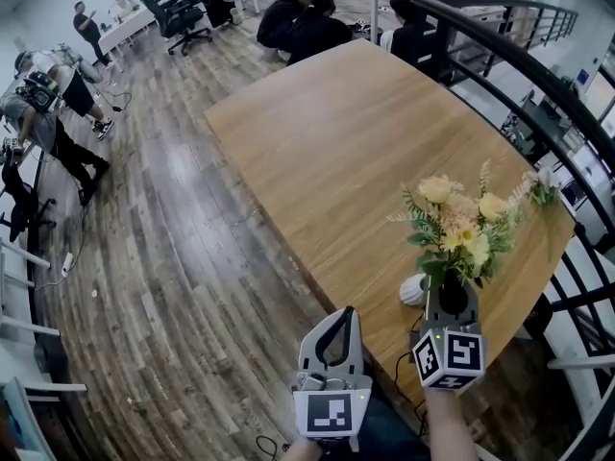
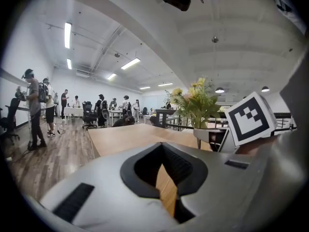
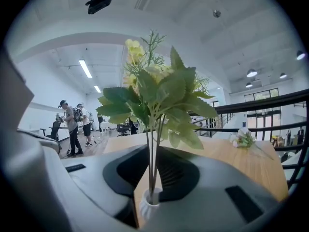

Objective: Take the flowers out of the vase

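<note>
Broadly, a long wooden surface (image 1: pixel 327 152) fills the middle of the head view, with plank floor (image 1: pixel 163 257) along its left side and a dark railing (image 1: pixel 519 60) curving along its right. Seated people (image 1: pixel 307 22) and office chairs (image 1: pixel 178 8) crowd its far end, well apart from the work.

At the near right corner stand the flowers (image 1: pixel 459 229), a bunch of yellow and cream blooms with green leaves. Their long axis is upright: blooms on top, thin stems running straight down. The stem ends sit inside the vase mouth, so the bunch is not yet out.

The right hand-held gripper (image 1: pixel 452 301) reaches in from the near edge, roughly level. In its own view its jaws are pinched on the bare stems just above the vase, with the leaves spreading wide over the jaw tops and blocking most of the view beyond.

The left hand-held gripper (image 1: pixel 344 317) hangs at the near edge of the surface, left of the bunch and apart from it. Its jaw tips are pressed together and hold nothing.

The vase (image 1: pixel 412 290) is small, white and ribbed. It stands upright on the surface under the blooms, just left of the right jaws in the head view.

A loose sprig of pale flowers (image 1: pixel 540 188) lies on the surface near the railing, beyond the bunch.
</note>
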`<state>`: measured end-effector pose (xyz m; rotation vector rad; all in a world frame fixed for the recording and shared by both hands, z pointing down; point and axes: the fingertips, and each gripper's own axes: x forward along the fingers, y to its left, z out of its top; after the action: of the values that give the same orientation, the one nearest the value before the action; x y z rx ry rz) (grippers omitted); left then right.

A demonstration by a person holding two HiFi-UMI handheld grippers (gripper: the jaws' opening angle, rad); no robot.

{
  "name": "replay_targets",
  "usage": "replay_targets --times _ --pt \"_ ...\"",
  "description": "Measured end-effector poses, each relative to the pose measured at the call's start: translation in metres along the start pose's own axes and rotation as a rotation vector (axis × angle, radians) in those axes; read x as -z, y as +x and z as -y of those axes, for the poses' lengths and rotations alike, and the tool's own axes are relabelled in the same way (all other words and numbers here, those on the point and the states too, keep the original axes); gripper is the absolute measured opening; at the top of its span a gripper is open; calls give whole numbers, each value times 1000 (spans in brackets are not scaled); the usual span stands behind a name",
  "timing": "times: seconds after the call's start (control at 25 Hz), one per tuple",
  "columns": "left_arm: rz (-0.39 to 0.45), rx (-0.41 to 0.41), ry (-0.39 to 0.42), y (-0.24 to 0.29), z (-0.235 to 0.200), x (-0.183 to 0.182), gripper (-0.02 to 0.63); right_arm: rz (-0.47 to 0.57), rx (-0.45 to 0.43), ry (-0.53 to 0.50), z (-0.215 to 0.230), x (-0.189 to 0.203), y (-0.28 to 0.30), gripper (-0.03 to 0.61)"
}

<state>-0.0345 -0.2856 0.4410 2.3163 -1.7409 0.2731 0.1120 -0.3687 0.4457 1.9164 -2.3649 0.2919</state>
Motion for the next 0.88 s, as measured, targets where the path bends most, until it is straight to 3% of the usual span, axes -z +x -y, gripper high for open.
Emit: replay_targets --times 0.88 --pt "157 8 7 -8 5 -68 14 142 11 -30 -5 -84 -26 74"
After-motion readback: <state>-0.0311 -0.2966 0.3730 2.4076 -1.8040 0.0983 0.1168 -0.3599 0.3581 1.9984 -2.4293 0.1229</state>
